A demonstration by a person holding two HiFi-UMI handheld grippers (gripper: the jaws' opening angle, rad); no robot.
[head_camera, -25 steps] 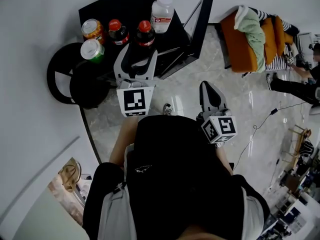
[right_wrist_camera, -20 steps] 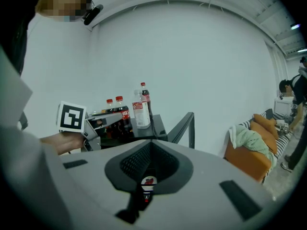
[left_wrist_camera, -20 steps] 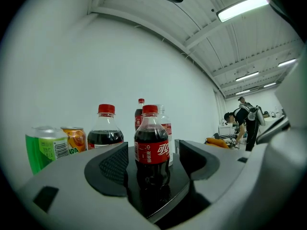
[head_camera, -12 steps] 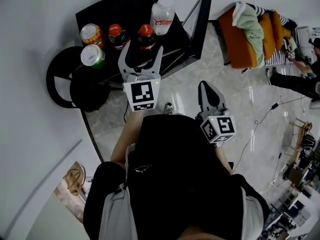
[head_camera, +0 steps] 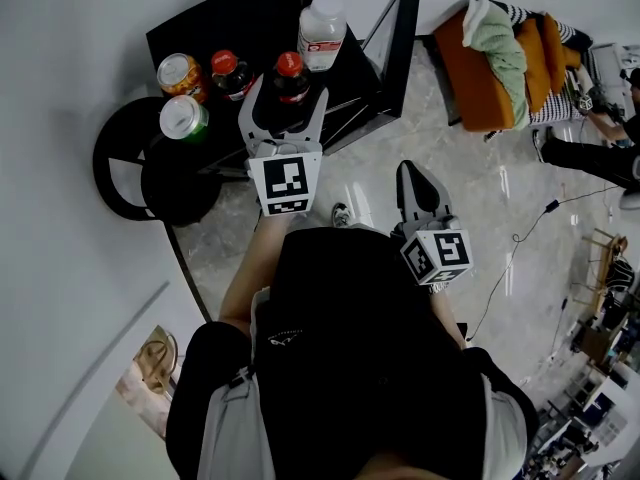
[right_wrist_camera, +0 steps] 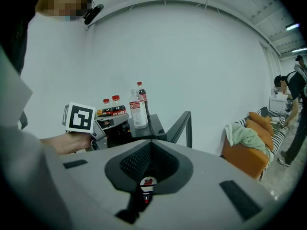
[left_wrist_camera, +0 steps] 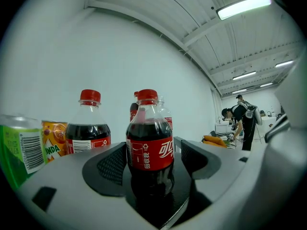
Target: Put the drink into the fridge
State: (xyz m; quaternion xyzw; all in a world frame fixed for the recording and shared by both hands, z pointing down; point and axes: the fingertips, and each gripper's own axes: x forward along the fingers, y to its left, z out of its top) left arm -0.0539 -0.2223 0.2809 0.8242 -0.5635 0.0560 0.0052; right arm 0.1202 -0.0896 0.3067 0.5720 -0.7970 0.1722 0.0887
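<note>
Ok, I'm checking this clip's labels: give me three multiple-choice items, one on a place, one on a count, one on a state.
1. Between the left gripper's jaws stands: A green can, B cola bottle, C nothing.
2. Cans on the black table: A one, B two, C four.
3. The right gripper is: A shut and empty, B wide open, C shut on a can.
Answers: B, jaws just opened further flank it untouched; B, the orange can and green one; A, its jaws meet on nothing.

Bright, even light falls from ceiling strip lights (left_wrist_camera: 243, 7); the glossy floor (head_camera: 500, 188) shows glare; both gripper views curve and darken at their corners.
</note>
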